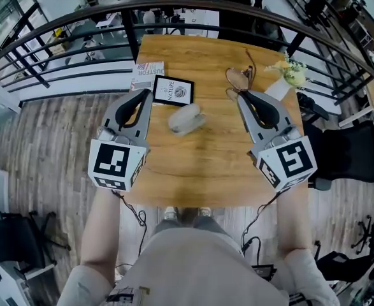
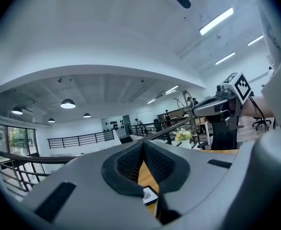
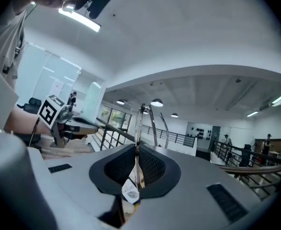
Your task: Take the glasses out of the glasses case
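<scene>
A pale grey glasses case (image 1: 186, 118) lies on the wooden table (image 1: 206, 164), between and below the two raised grippers. My right gripper (image 1: 239, 95) is shut on the brown-rimmed glasses (image 1: 239, 78), which stick out past its tip above the table's far right part. In the right gripper view the glasses (image 3: 141, 123) stand edge-on between the pads, their temples rising upward. My left gripper (image 1: 147, 94) is held up to the left of the case, jaws shut with nothing between them. In the left gripper view its pads (image 2: 130, 163) meet at the tip, and the right gripper (image 2: 217, 107) shows with the glasses (image 2: 185, 101).
A black-framed card (image 1: 173, 91) and a book (image 1: 148, 75) lie at the table's far left. A small flower vase (image 1: 287, 76) stands at the far right. A dark curved railing (image 1: 193, 8) runs behind the table. Black chairs (image 1: 355, 148) stand on the wooden floor at both sides.
</scene>
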